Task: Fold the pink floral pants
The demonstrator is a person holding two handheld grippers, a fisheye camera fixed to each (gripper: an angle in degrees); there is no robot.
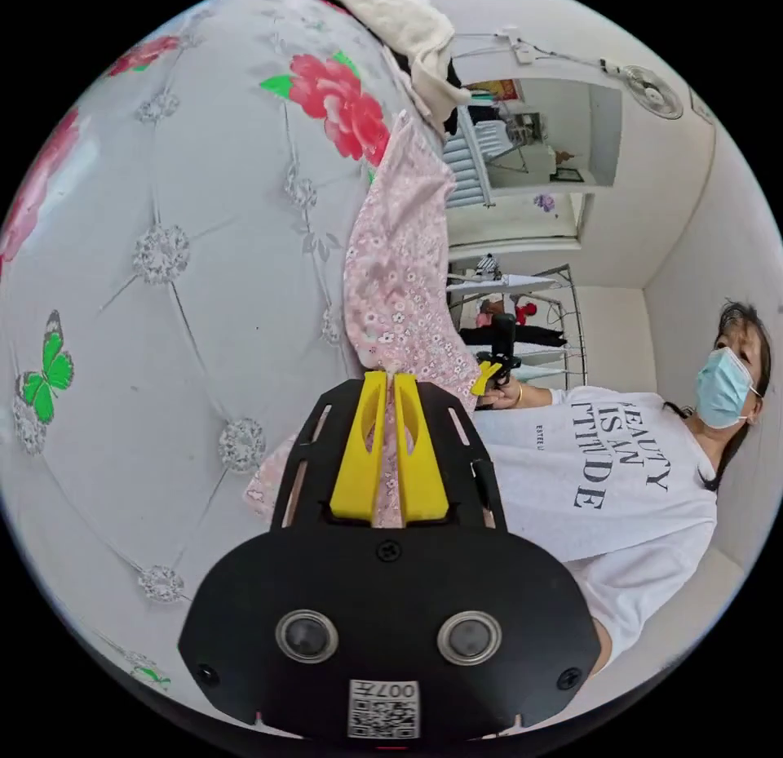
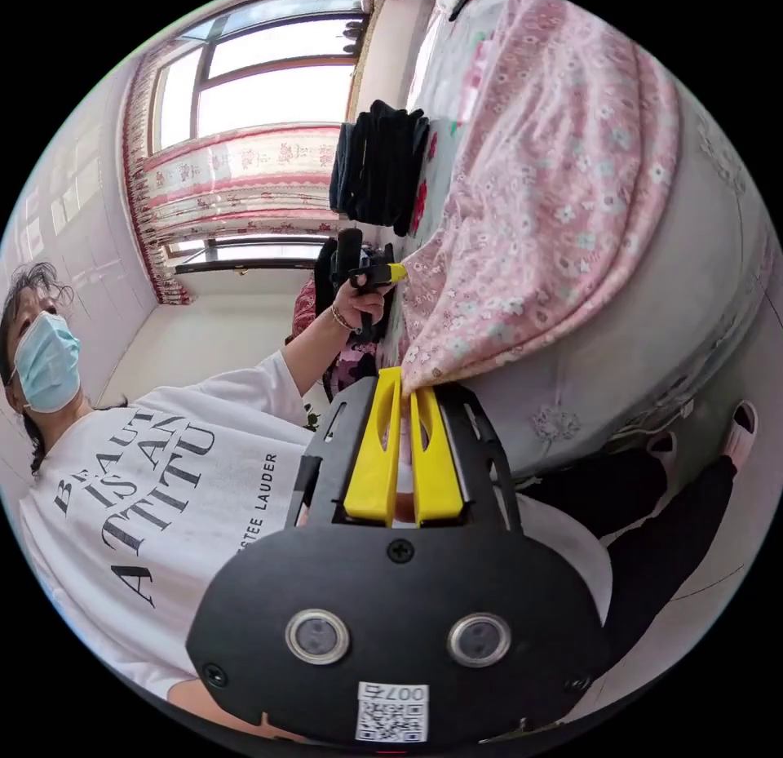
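Note:
The pink floral pants (image 1: 400, 277) lie stretched over the grey quilted bed cover (image 1: 188, 252). My left gripper (image 1: 390, 376) is shut on one corner of the pants' near edge, cloth pinched between its yellow jaws. In the right gripper view the pants (image 2: 538, 195) drape over the bed's edge, and my right gripper (image 2: 405, 379) is shut on the other corner. Each gripper also appears in the other's view: the right gripper (image 1: 488, 376) held in a hand, and the left gripper (image 2: 383, 275) at the pants' far corner.
A person in a white printed T-shirt (image 1: 620, 480) stands beside the bed. A cream cloth (image 1: 400, 15) lies at the bed's far end. Folded dark clothes (image 2: 379, 166) are stacked on the bed near the window (image 2: 261, 81). A drying rack (image 1: 530, 325) stands behind.

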